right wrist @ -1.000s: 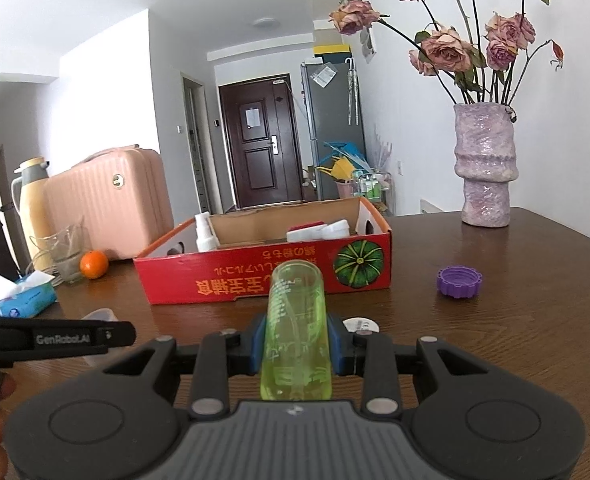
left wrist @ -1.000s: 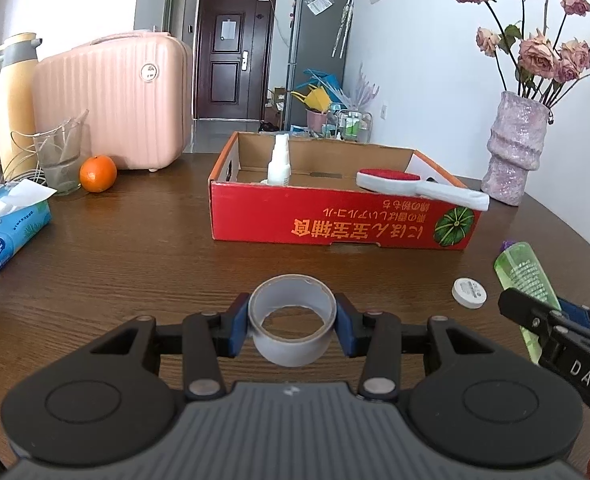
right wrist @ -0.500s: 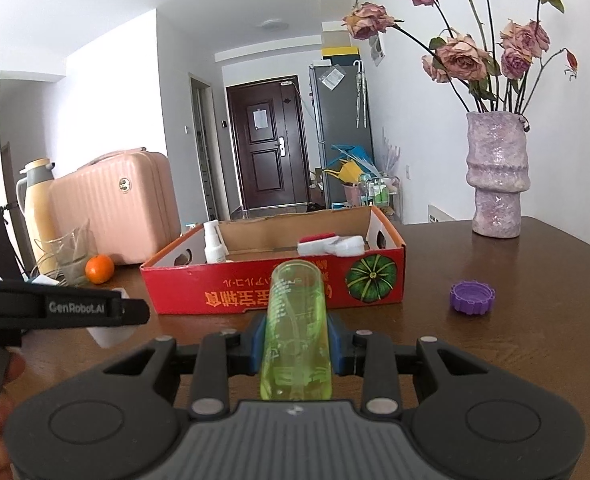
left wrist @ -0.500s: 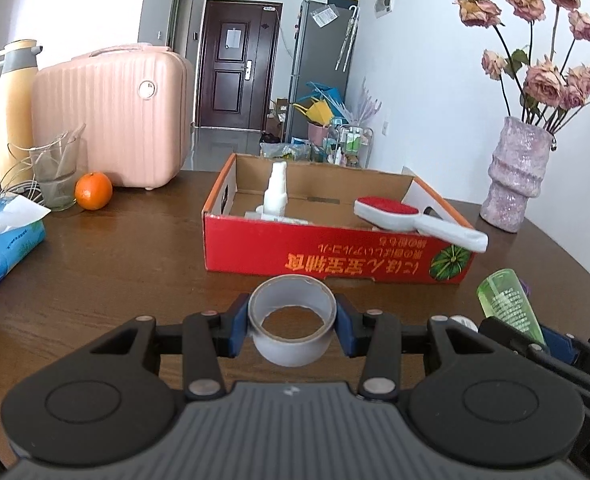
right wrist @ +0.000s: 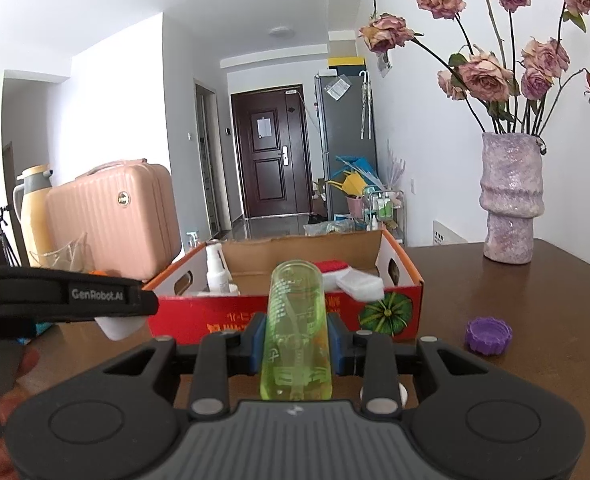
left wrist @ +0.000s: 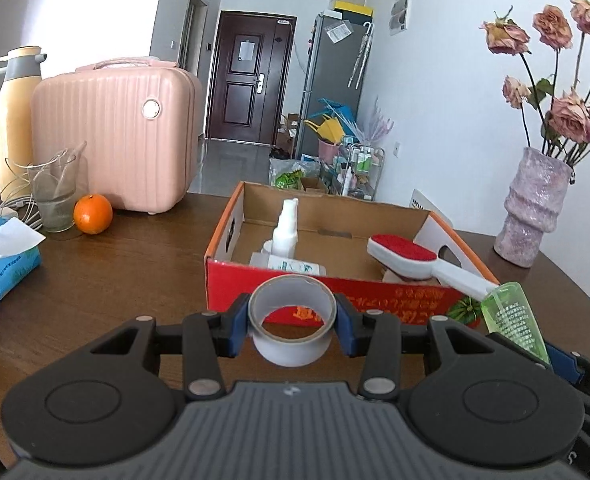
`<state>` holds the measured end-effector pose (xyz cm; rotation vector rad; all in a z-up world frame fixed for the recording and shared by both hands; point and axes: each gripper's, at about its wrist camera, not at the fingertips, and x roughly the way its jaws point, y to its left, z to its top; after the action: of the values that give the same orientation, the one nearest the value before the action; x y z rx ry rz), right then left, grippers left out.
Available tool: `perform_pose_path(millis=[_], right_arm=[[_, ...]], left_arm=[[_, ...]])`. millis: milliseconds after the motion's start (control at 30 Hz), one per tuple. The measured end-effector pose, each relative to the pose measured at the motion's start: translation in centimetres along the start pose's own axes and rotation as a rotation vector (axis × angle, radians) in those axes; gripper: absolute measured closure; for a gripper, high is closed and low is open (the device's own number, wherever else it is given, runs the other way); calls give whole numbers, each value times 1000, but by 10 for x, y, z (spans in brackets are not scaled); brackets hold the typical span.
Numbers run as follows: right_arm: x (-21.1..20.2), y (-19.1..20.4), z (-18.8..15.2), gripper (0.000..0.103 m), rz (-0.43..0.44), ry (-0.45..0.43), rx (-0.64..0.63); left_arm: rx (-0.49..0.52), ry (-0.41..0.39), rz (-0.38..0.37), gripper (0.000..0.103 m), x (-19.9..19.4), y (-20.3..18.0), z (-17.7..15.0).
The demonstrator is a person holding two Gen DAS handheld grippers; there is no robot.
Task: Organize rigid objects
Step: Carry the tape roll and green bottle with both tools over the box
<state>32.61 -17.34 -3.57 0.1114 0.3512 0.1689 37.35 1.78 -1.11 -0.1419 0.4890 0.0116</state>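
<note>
Translucent green bottle [right wrist: 296, 328] clamped in R tool [right wrist: 296, 344], pale tape roll [left wrist: 292, 322] in L tool [left wrist: 292, 326]

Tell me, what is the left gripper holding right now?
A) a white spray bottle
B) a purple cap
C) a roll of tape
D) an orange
C: the left gripper is clamped on a roll of tape, its blue pads pressing on both sides of the ring, in front of the red cardboard box.

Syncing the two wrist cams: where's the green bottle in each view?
Left wrist: green bottle at lower right, held by the right gripper, near the box's front right corner.
Right wrist: green bottle centre, clamped between the pads.
Shared landmark: red cardboard box.
</note>
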Motion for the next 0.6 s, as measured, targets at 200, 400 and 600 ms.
perform_pose_path(millis=[200,400,600], right_arm=[[18,5,10,73,-6,-23,5],[41,2,18,73,-15,-29,22],[62,-1,24,72,-19,-27,37]], left_arm=[[-11,-24,-1,58,12,0,11],[-34,-26,-8,58,32,6,23],[-44,-21,-1,59,52,11,32]])
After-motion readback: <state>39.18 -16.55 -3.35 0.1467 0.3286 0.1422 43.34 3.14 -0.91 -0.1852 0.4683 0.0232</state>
